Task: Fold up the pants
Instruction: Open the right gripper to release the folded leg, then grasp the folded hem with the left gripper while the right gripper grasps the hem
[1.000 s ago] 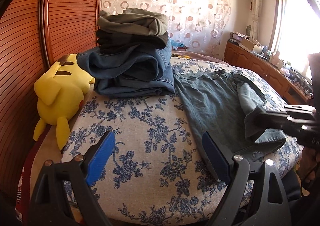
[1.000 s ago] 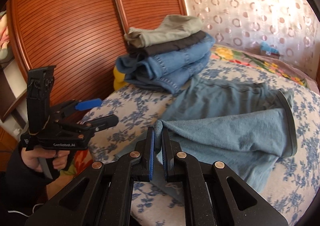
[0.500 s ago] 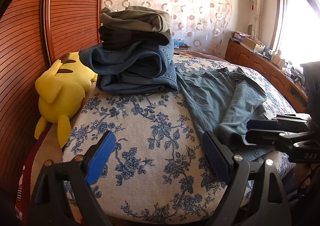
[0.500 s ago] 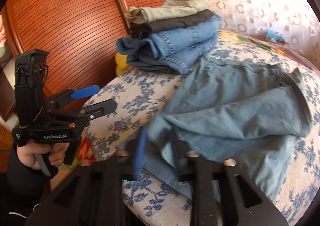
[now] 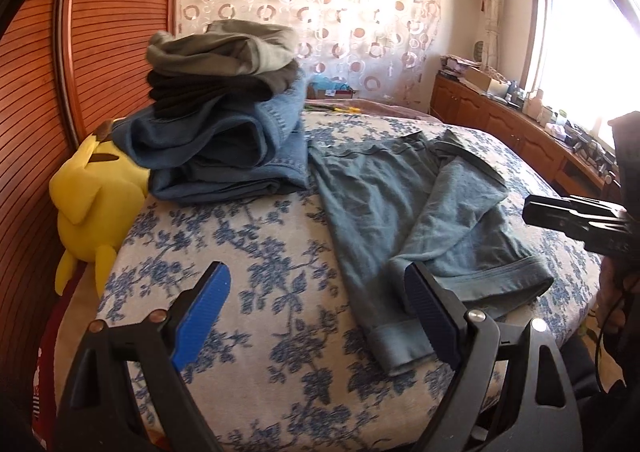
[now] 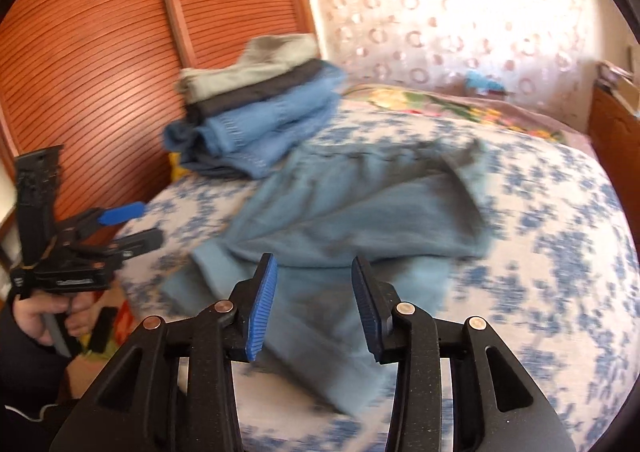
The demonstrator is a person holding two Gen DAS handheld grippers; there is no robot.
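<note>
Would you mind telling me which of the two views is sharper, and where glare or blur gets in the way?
Left wrist view: mostly sharp; the pants and bedspread read clearly, but the window is blown out. Right wrist view: motion-blurred across the pants and folded stack, with the curtain washed out; only the right gripper stays crisp.

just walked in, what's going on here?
A person with a handheld gripper in each hand is folding pants on a floral bed. The teal pants lie partly folded on it, one leg doubled over. Both the left gripper and right gripper are open and holding nothing, poised near the pant hems. A stack of folded pants sits at the back, beside a yellow plush toy.
</note>
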